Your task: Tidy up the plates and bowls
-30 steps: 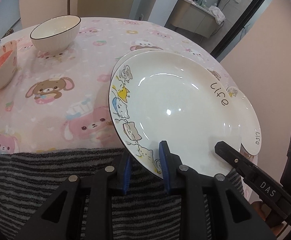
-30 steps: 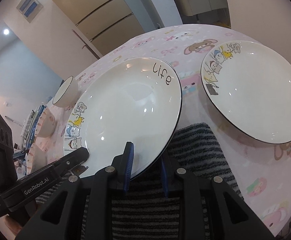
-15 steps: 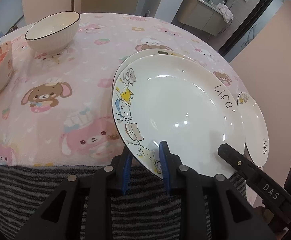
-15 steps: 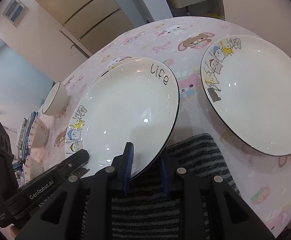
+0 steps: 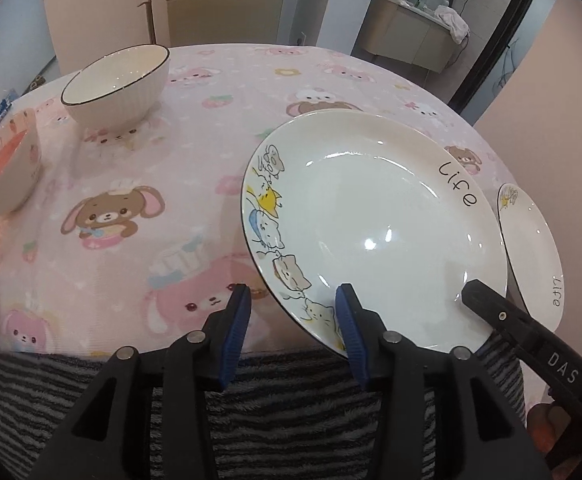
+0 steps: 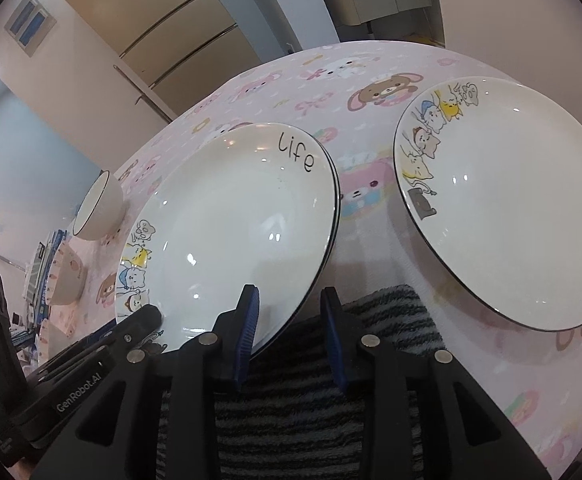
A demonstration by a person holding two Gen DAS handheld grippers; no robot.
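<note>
Both hand-held grippers' jaws just opened, apart. White cat-print "Life" plate (image 5: 375,232) stacked on twin plate, desk near edge: left hand-held gripper (image 5: 291,320) at 7 o'clock rim, right hand-held gripper (image 6: 289,320) at 5 o'clock. Third white plate (image 6: 507,204) at 3 o'clock, nearer right.

Plates (image 5: 375,236) glossy glazed ceramic; tablecloth (image 5: 171,184) smooth printed, faint sheen; striped cloth (image 6: 315,412) fuzzy, matt.

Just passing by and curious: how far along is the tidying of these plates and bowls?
The top plate rests in a stack of two. The left gripper and right gripper have just been opening, its rim loose between their jaws. Still to do: the lone plate, the white bowl and the pink bowl stand apart.
</note>
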